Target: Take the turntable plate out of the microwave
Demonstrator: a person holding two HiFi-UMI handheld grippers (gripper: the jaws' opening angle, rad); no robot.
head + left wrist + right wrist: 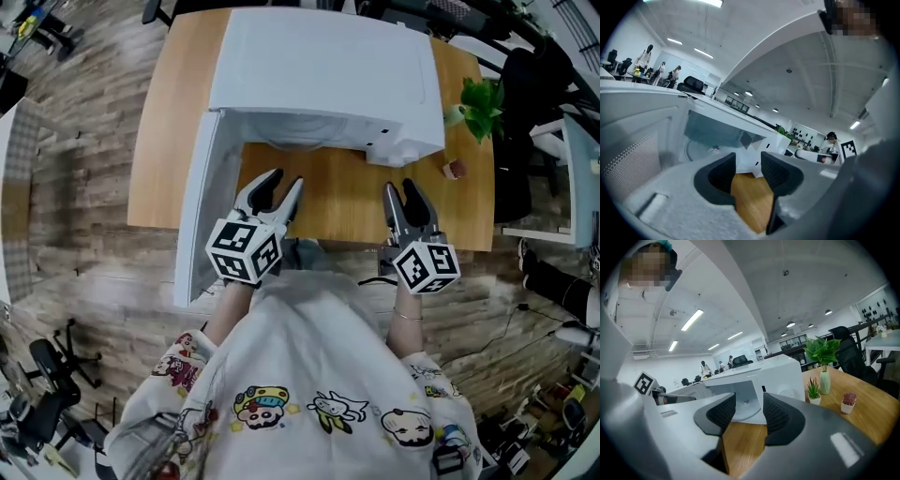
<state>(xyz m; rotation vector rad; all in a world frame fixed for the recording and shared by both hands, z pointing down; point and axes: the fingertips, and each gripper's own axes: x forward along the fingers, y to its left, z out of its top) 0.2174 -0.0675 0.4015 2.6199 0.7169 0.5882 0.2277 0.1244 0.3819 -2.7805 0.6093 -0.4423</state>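
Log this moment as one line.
white microwave: door open | round pale turntable plate: inside | left claw: open, empty | right claw: open, empty

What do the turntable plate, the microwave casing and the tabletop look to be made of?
The turntable plate is probably glass: pale, smooth, with a thin round rim, though that is hard to confirm from here. The microwave casing is painted metal or plastic, I can't tell which: white, matte, flat panels. The tabletop is wood or wood-look laminate: warm brown, satin, with faint grain streaks.
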